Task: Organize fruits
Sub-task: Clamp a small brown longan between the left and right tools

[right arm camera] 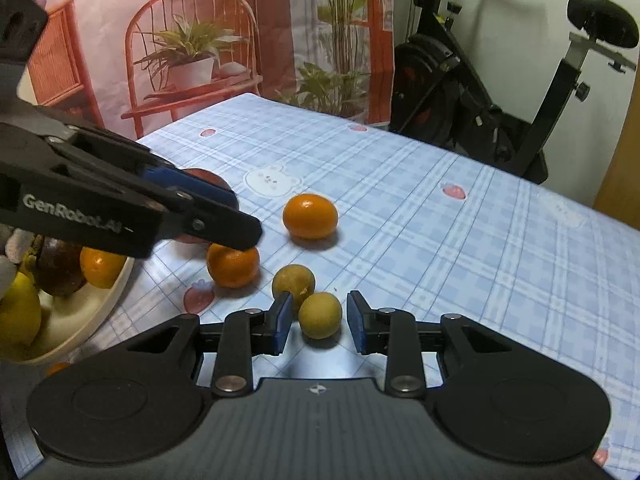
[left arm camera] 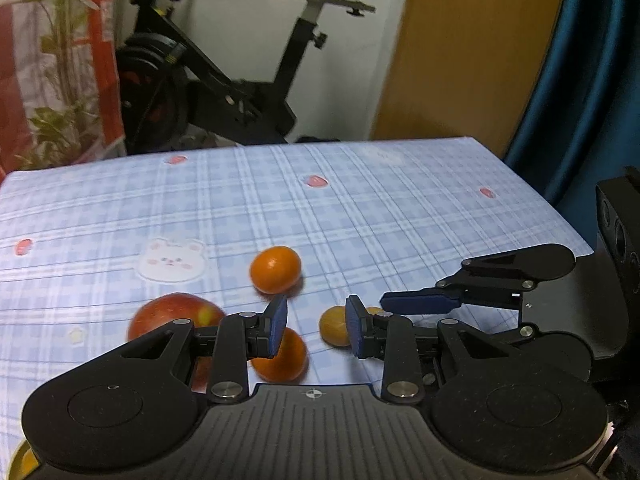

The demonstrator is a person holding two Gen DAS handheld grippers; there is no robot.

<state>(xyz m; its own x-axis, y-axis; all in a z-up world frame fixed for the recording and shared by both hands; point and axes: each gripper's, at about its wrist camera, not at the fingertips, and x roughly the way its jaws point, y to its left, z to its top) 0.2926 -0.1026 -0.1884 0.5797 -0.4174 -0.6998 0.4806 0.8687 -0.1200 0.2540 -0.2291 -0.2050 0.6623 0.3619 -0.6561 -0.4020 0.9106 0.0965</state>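
Note:
My left gripper [left arm camera: 317, 330] is open over the checked tablecloth, and only cloth shows between its blue pads. A mandarin [left arm camera: 280, 356] lies partly behind its left finger, with a red apple [left arm camera: 176, 316] to the left and a second mandarin [left arm camera: 276, 270] farther off. My right gripper [right arm camera: 316, 320] is open around a small yellow-green fruit [right arm camera: 320, 316]; a gap shows on each side of it. A second small fruit [right arm camera: 293, 282] sits just behind. The left gripper [right arm camera: 224, 212] reaches in above the near mandarin [right arm camera: 232, 264]. The far mandarin [right arm camera: 310, 216] lies alone.
A cream bowl [right arm camera: 100, 308] at the left table edge holds a lemon [right arm camera: 16, 312], a dark fruit [right arm camera: 60, 268] and an orange [right arm camera: 100, 268]. An exercise bike [left arm camera: 224, 80] stands beyond the table's far edge. A wooden panel [left arm camera: 472, 52] and blue fabric [left arm camera: 580, 80] stand at the right.

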